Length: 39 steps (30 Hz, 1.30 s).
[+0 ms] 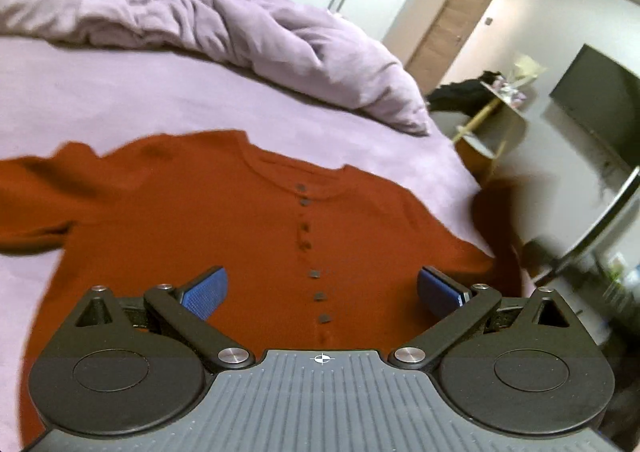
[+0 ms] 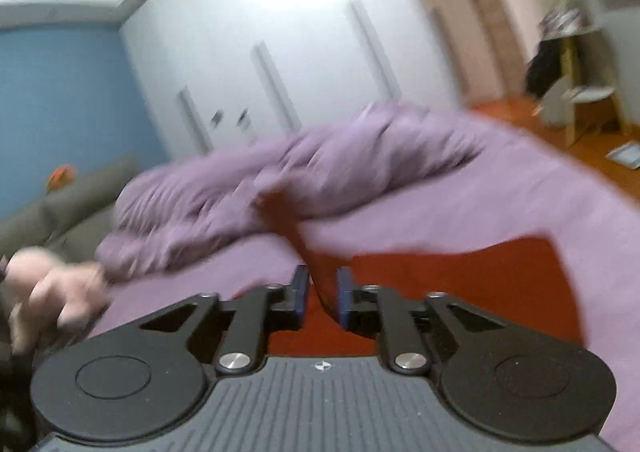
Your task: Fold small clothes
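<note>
- Rust-red fabric fills the left wrist view: a buttoned shirt point(image 1: 224, 219) lies spread front-up on the lilac bedsheet point(image 1: 120, 91), its collar toward the far side and a row of dark buttons point(image 1: 304, 228) running down the middle.
- The left gripper point(image 1: 322, 288) hovers above the lower front of the shirt with its blue pads point(image 1: 206, 292) spread wide and nothing between them.
- One sleeve point(image 1: 28, 203) lies out flat to the left of this view; the other side of the shirt, at the right edge of the bed, is lifted and blurred.
- In the right wrist view the right gripper point(image 2: 323, 296) has its jaws narrow, with a raised fold of the red shirt point(image 2: 320, 280) standing in the gap; blur hides whether the pads press on it.
- The rest of the shirt lies flat on the sheet to the right of that gripper.
- A crumpled lilac duvet point(image 2: 280, 171) is heaped beyond the shirt, across the far part of the bed.
- A person's hand point(image 2: 56, 292) shows blurred at the left edge of the right wrist view.
- White wardrobe doors point(image 2: 280, 51) stand behind the bed, and a wooden door point(image 1: 452, 19) farther off.
</note>
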### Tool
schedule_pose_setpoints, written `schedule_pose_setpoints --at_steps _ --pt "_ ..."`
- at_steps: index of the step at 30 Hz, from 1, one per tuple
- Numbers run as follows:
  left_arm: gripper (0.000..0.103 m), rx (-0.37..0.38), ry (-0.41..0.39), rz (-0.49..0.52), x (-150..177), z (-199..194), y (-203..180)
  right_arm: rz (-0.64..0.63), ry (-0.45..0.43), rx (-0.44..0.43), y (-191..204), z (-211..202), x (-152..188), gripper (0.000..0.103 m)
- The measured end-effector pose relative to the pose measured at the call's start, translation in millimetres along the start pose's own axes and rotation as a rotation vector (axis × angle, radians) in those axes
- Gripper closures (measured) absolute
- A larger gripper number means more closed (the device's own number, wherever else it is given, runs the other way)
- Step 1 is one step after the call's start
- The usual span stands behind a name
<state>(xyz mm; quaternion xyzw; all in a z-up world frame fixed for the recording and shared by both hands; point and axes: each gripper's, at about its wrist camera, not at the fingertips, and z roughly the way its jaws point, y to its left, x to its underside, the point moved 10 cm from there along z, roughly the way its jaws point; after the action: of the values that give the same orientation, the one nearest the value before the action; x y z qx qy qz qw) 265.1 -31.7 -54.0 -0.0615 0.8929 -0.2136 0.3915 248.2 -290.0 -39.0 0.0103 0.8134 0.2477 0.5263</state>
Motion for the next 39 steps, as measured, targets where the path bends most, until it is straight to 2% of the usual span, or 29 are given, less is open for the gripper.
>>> schedule_pose_setpoints --at_steps 2,5,9,12,14,16,18,20,22,25,28,32,34,35,39 --pt "0.005 0.044 0.037 -0.04 1.3 11.5 2.9 0.032 0.068 0.005 -0.1 14.3 30.5 0.07" --pt "0.013 0.075 0.108 -0.109 8.3 34.9 14.8 0.172 0.149 0.035 -26.3 21.8 64.1 0.07" --pt "0.016 0.116 0.188 -0.172 16.2 70.5 18.2 0.272 0.171 0.069 -49.2 15.0 83.7 0.07" --pt "0.024 0.114 0.25 -0.226 22.6 99.1 22.4 0.318 0.175 0.071 -58.3 9.9 94.6 0.07" --pt "0.036 0.121 0.296 -0.268 31.2 113.1 24.6 0.332 0.189 0.071 -59.9 11.2 99.8 0.07" --pt "0.042 0.121 0.318 -0.301 37.3 123.5 24.8 0.351 0.199 0.06 -65.1 7.9 105.1 0.07" --pt "0.058 0.122 0.324 -0.307 37.4 127.8 22.9 0.371 0.209 0.056 -68.1 9.8 109.6 0.07" --pt "0.083 0.099 0.345 -0.314 36.9 134.7 22.7 0.393 0.212 0.049 -69.5 9.0 111.1 0.07" --pt "0.091 0.073 0.353 -0.313 34.3 138.2 24.0 0.407 0.218 0.039 -68.9 10.4 111.8 0.07" --pt "0.096 0.064 0.331 -0.268 23.0 132.7 20.5 0.389 0.222 0.039 -66.5 11.8 109.3 0.07" --pt "0.096 0.075 0.231 -0.193 -12.1 113.9 15.9 0.334 0.225 0.088 -72.3 12.3 104.8 0.071" --pt "0.096 -0.02 0.043 -0.093 -66.7 81.2 35.1 0.28 0.199 0.225 -98.5 7.1 93.0 0.074" --pt "0.096 -0.084 0.008 -0.06 -77.8 74.6 53.4 0.302 0.177 0.274 -112.0 4.7 84.8 0.074" --pt "0.096 -0.108 0.013 -0.051 -77.0 76.2 61.8 0.331 0.165 0.259 -114.0 5.6 80.6 0.074" --pt "0.095 -0.176 0.11 -0.043 -50.5 94.2 94.6 0.483 0.14 0.082 -103.7 22.3 67.3 0.074"
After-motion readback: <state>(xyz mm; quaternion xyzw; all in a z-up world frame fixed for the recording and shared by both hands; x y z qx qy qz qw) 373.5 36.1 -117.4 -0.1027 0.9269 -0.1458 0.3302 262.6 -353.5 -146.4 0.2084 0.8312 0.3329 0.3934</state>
